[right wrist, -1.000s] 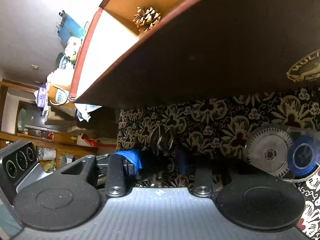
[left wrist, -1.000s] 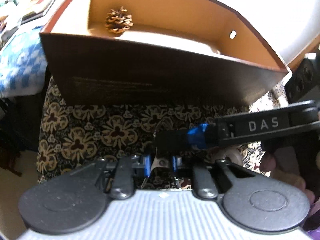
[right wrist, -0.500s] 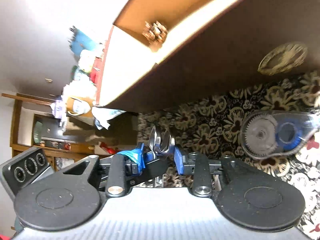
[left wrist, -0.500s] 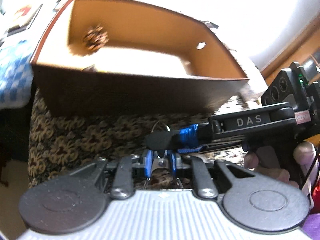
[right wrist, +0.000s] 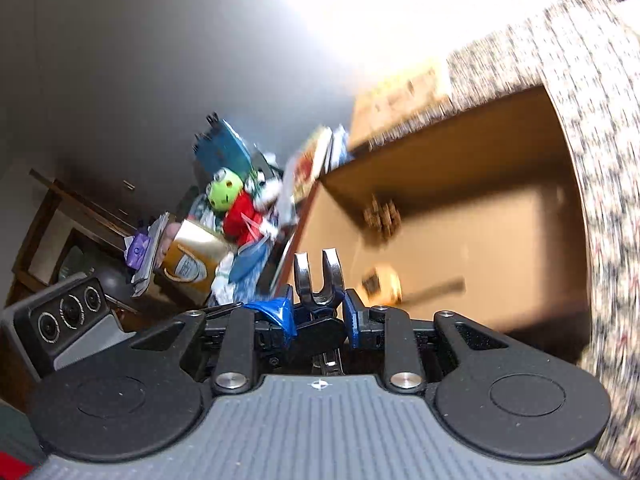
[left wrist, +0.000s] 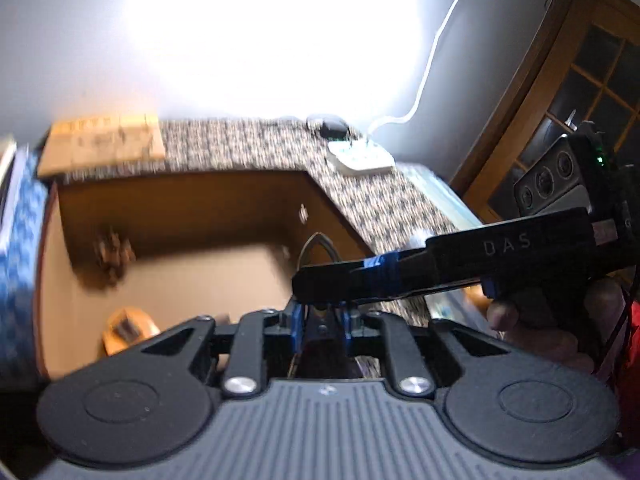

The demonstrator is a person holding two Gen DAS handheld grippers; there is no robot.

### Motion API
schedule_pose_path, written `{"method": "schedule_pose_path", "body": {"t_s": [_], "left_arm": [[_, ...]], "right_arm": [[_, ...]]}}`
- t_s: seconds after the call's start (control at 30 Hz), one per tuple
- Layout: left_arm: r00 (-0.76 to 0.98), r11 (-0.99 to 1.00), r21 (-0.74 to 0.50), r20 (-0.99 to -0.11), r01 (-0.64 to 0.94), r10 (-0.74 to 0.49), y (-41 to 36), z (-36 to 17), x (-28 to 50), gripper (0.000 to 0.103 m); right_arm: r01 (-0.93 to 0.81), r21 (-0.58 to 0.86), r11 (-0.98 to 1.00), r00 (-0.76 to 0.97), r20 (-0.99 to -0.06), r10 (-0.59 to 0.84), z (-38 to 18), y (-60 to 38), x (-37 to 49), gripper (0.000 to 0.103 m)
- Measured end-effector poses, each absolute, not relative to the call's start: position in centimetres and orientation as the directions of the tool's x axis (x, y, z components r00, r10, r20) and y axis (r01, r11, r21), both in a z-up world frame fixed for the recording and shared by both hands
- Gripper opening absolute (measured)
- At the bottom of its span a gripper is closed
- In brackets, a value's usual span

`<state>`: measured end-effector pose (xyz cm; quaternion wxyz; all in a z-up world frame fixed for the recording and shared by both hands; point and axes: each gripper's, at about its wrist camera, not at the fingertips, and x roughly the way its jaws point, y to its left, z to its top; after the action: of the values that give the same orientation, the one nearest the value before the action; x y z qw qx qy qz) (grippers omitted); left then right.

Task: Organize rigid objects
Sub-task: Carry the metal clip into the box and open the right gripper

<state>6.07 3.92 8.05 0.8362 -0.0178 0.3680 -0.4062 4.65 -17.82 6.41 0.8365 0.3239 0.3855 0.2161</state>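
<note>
The box (left wrist: 168,276) lies open ahead of and below both sets of jaws, a pinecone (left wrist: 112,252) and a yellow thing (left wrist: 128,328) on its floor, patterned cloth (left wrist: 372,196) past its walls. The left gripper (left wrist: 320,316) is clamped tight on a metal clip (left wrist: 316,248), its wire loop poking forward. The right gripper (right wrist: 320,308) is closing, the same clip (right wrist: 318,280) between its jaws and the left's finger crossing there. The clip looks light, stiff and slick; I would hold its flat body, not the loop. The box interior is roomy; its near wall is the edge to clear
</note>
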Motion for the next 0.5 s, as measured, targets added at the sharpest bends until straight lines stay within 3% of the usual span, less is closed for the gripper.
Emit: {"method": "schedule_pose_path", "body": {"t_s": [0.2, 0.5], "left_arm": [[0.44, 0.715, -0.299, -0.621, 0.632, -0.649, 3.4, 8.2, 11.5, 0.014], [0.391, 0.804, -0.313, -0.747, 0.506, -0.537, 3.5, 2.2, 19.2, 0.014]], "right_arm": [[-0.117, 0.677, 0.727, 0.572, -0.552, 0.606, 5.1, -16.9, 11.2, 0.008], [-0.06, 0.642, 0.764, 0.446, -0.668, 0.596, -0.6, -15.4, 17.3, 0.008]]}}
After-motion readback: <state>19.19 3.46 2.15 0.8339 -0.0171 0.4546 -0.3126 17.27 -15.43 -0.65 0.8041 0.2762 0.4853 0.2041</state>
